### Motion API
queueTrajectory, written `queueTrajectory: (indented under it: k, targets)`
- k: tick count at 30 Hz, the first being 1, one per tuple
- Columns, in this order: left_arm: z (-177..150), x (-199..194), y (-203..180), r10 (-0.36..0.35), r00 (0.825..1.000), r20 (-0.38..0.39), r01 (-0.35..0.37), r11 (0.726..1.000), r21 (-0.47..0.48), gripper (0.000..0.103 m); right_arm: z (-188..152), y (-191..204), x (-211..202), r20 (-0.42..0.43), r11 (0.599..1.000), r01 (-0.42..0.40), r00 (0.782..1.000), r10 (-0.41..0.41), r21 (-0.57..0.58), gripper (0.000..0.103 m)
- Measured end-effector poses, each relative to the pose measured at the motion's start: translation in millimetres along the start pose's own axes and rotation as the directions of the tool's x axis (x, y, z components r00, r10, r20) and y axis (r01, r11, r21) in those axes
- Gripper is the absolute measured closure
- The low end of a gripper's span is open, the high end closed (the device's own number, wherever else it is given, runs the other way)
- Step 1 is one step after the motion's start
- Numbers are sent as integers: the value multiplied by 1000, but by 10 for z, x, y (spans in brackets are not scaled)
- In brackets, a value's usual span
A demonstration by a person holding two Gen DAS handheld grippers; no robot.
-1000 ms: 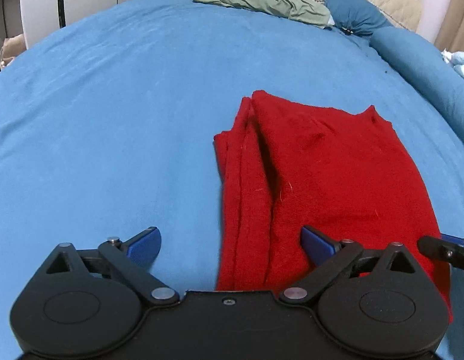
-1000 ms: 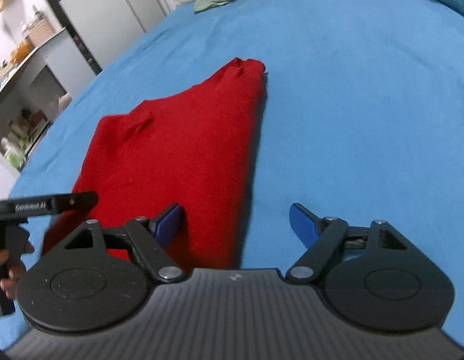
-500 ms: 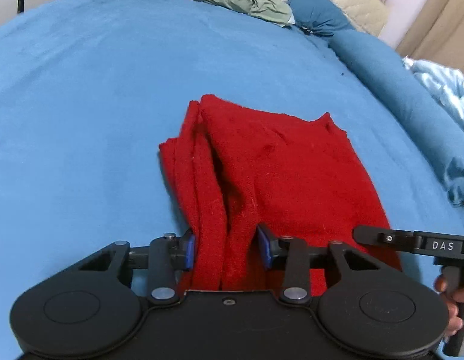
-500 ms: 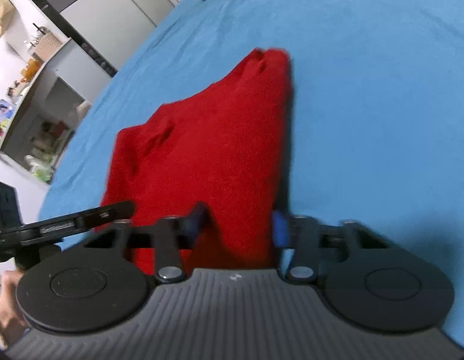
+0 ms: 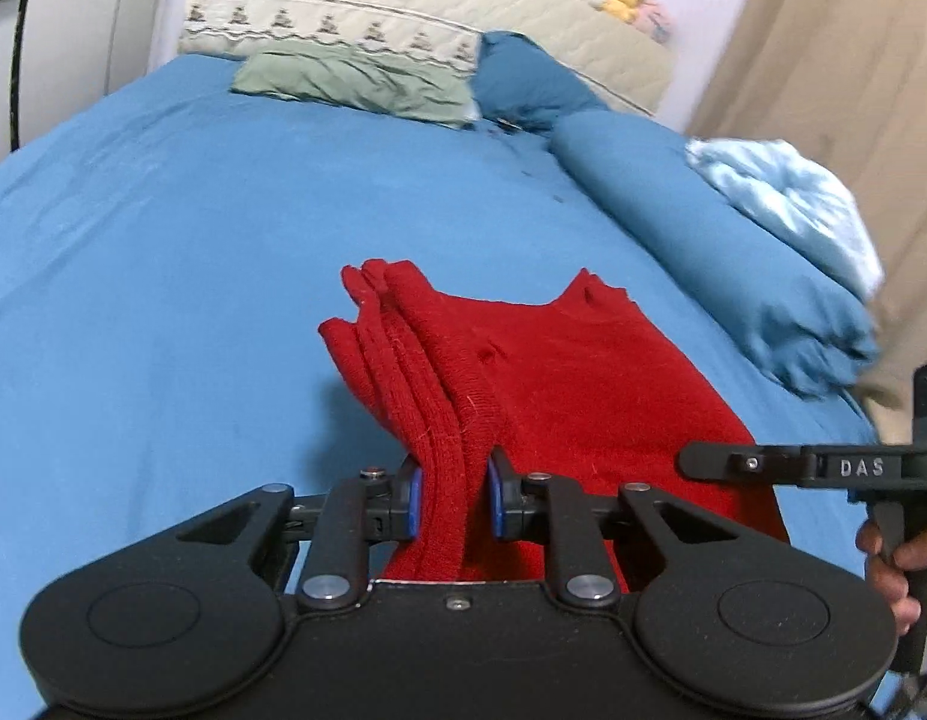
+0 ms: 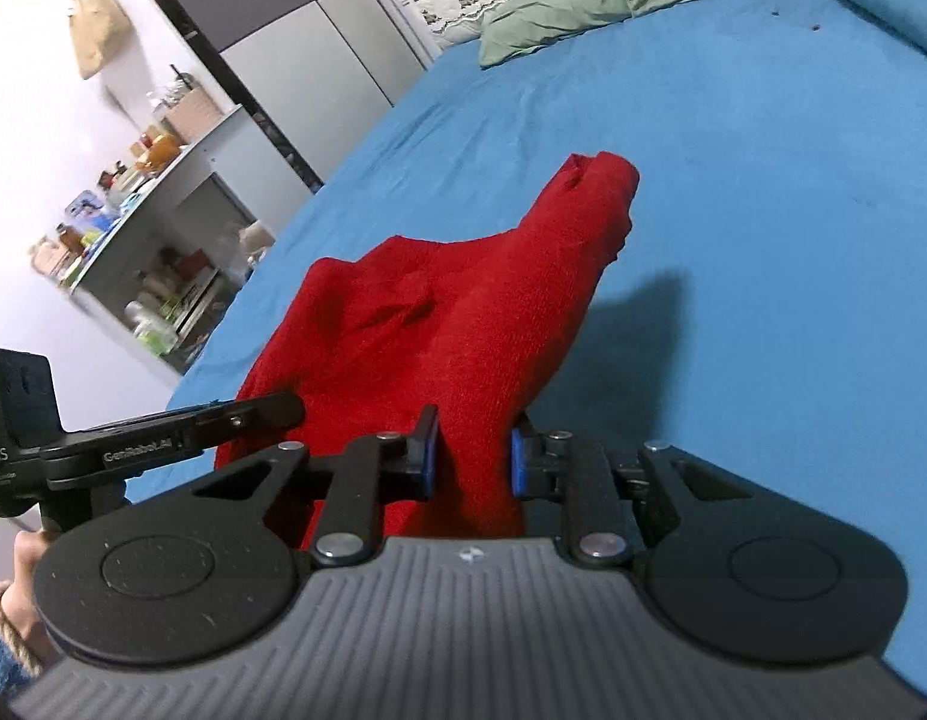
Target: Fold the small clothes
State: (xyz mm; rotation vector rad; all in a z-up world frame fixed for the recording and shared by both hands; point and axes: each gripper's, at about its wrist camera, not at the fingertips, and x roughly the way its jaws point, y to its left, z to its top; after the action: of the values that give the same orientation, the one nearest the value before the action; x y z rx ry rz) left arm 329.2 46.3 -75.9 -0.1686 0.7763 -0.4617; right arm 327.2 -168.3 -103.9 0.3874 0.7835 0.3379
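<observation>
Left wrist view, left tool [image 5: 452, 499]: jaws have just been closing; blue pads now pinched on the stacked left edge of the red knit garment [image 5: 559, 384], several layers between them.
Left wrist view, garment: near end lifted off the blue bed sheet [image 5: 163, 300], shadow showing under it; far end with the neckline notch lies toward the bed's head end.
Left wrist view, right tool [image 5: 811, 468]: only its arm and a hand show, at the garment's right side.
Right wrist view, right tool [image 6: 472, 461]: jaws have just been closing; pads clamped on the garment's near right edge.
Right wrist view, garment: rises from the sheet toward the pads, far tip down.
Meaning: a second ago both tools stood wide over flat cloth; both near corners now held and raised, likely ready to carry toward the head end for the next fold.
</observation>
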Motion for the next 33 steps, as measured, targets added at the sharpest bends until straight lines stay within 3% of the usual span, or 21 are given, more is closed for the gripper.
queueTrajectory:
  k: [3, 7, 9, 12, 15, 16, 17, 18, 20, 21, 28, 33]
  targets:
    - [-427, -60, -314, 8, 1000, -12, -7, 1000, 29, 81, -335, -108, -397, -30, 1000, 12, 999, -11, 16, 66]
    - [-951, 191, -500, 47, 996, -81, -45, 999, 25, 81, -916, -333, -526, -73, 997, 75, 995, -75, 3, 65]
    - [-1063, 266, -533, 101, 991, -88, -98, 994, 44, 81, -1114, -471, -489, -86, 994, 103, 991, -100, 33, 65]
    - [-1055, 213, -574, 100, 992, -82, -96, 994, 53, 80, -1301, -586, -448, -63, 992, 116, 992, -112, 51, 64]
    - [-1024, 100, -587, 143, 987, -69, -136, 986, 99, 64, -1284, -508, -443, -50, 991, 133, 990, -131, 31, 55]
    - [-1026, 48, -585, 171, 984, -52, -164, 979, 117, 47, -1275, -469, -463, -49, 988, 153, 987, -152, 13, 53]
    - [-1024, 18, -566, 190, 981, -32, -184, 975, 125, 31, -1268, -448, -508, -49, 986, 164, 985, -164, -9, 43]
    - [-1034, -27, -549, 205, 979, -9, -202, 971, 129, 26, -1303, -503, -595, -40, 986, 163, 986, -164, -19, 32]
    - [-1042, -8, -491, 221, 975, -7, -219, 968, 122, 25, -1273, -450, -669, 2, 983, 183, 983, -183, -25, 18]
    - [-1059, 12, -456, 234, 972, -18, -230, 966, 115, 25, -1266, -452, -695, 22, 978, 205, 979, -204, -31, 16]
    - [-1267, 350, -280, 286, 953, -98, -276, 955, 106, 25, -1376, -644, -474, -5, 928, 366, 930, -367, -74, 18]
    - [-1232, 357, -279, 294, 951, -99, -285, 953, 99, 26, -1456, -704, -372, -3, 929, 368, 930, -369, -40, 17]
